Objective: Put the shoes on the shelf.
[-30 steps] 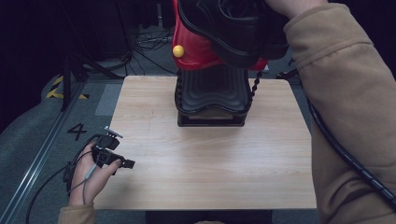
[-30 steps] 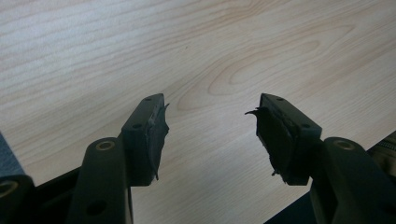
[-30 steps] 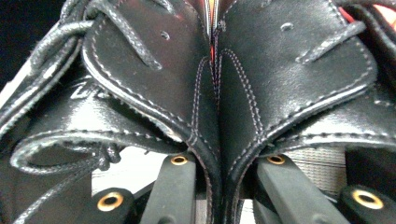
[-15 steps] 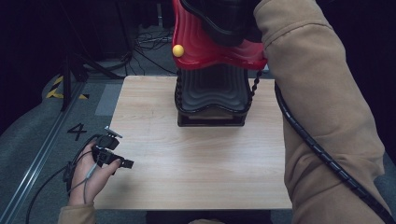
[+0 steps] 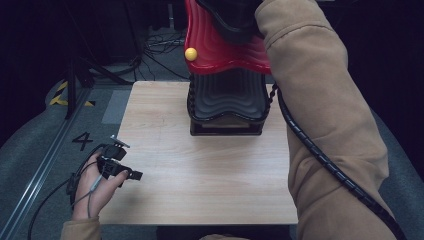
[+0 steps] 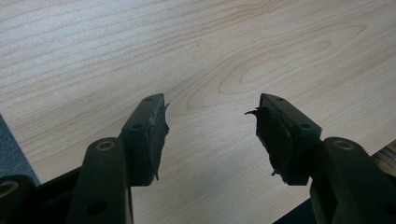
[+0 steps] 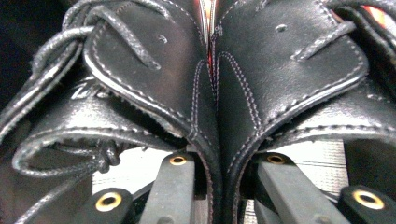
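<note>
Right gripper (image 7: 215, 182) clamps the inner collars of two black shoes (image 7: 219, 93), carried high above the red-and-black shoe rack (image 5: 227, 90) at the bench's (image 5: 200, 175) far edge. Left gripper (image 6: 210, 135) rests wide and empty. Advisable: keep the pinch firm and lower squarely.

Your left gripper (image 6: 210, 135) hangs over the wooden table (image 6: 196, 51) with its jaws standing well apart and nothing between them. The pads (image 6: 156, 135) are worn, with frayed edges at the tips. Pale grain runs under both jaws. A strip of grey floor (image 6: 9, 149) shows at the table's near-left edge.
</note>
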`<state>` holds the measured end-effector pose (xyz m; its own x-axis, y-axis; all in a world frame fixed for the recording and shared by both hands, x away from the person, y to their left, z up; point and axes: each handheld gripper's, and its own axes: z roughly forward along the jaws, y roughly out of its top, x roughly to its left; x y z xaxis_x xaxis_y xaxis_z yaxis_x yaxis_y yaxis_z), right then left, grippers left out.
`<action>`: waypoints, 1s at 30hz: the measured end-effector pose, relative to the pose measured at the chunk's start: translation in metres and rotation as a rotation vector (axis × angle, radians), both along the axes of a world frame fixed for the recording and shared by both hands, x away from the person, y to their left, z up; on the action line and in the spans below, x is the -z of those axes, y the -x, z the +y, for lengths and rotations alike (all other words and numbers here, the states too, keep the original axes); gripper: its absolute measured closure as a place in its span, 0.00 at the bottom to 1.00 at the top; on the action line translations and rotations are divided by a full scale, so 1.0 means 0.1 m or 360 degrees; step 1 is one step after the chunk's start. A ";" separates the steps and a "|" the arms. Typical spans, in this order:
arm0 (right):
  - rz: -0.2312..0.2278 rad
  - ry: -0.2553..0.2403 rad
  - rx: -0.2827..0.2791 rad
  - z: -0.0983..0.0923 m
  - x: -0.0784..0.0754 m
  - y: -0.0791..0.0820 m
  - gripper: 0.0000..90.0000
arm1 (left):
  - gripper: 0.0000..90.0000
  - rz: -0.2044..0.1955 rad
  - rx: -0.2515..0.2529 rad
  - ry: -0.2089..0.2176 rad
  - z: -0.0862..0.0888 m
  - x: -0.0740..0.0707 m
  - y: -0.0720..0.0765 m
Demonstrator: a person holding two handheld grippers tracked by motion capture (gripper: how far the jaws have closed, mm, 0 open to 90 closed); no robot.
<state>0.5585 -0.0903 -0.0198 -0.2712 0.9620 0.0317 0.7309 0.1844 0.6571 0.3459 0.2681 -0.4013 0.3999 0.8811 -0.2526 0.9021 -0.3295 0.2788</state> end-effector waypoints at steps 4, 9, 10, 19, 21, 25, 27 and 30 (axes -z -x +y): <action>0.0000 0.0006 0.0026 0.07 0.09 -0.03 0.89 | 0.48 -0.0002 0.0004 -0.0003 -0.01 0.00 0.00; -0.0020 -0.0009 0.0045 0.18 0.34 -0.09 0.89 | 0.48 -0.0014 -0.0001 0.0020 -0.03 -0.04 0.02; -0.0024 -0.0014 0.0057 0.19 0.37 -0.10 0.89 | 0.48 -0.0026 -0.0006 0.0021 -0.03 -0.04 0.02; -0.0071 -0.0102 0.0121 0.17 0.50 -0.10 0.87 | 0.48 -0.0024 0.0010 0.0013 -0.04 -0.04 0.02; -0.0069 -0.0101 0.0125 0.17 0.56 -0.11 0.85 | 0.48 -0.0029 0.0008 0.0014 -0.05 -0.05 0.02; -0.0058 -0.0104 0.0093 0.16 0.62 -0.12 0.72 | 0.48 -0.0019 0.0011 0.0012 -0.06 -0.05 0.01; -0.0042 -0.0105 0.0084 0.15 0.63 -0.13 0.68 | 0.48 -0.0016 0.0009 0.0015 -0.07 -0.04 0.01; -0.0010 -0.0134 0.0055 0.11 0.64 -0.11 0.56 | 0.48 -0.0014 0.0026 0.0004 -0.10 -0.03 -0.01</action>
<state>0.5698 -0.0797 -0.0842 -0.2386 0.9647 0.1112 0.7316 0.1033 0.6739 0.3465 0.2583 -0.3981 0.4164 0.8738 -0.2510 0.8940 -0.3434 0.2877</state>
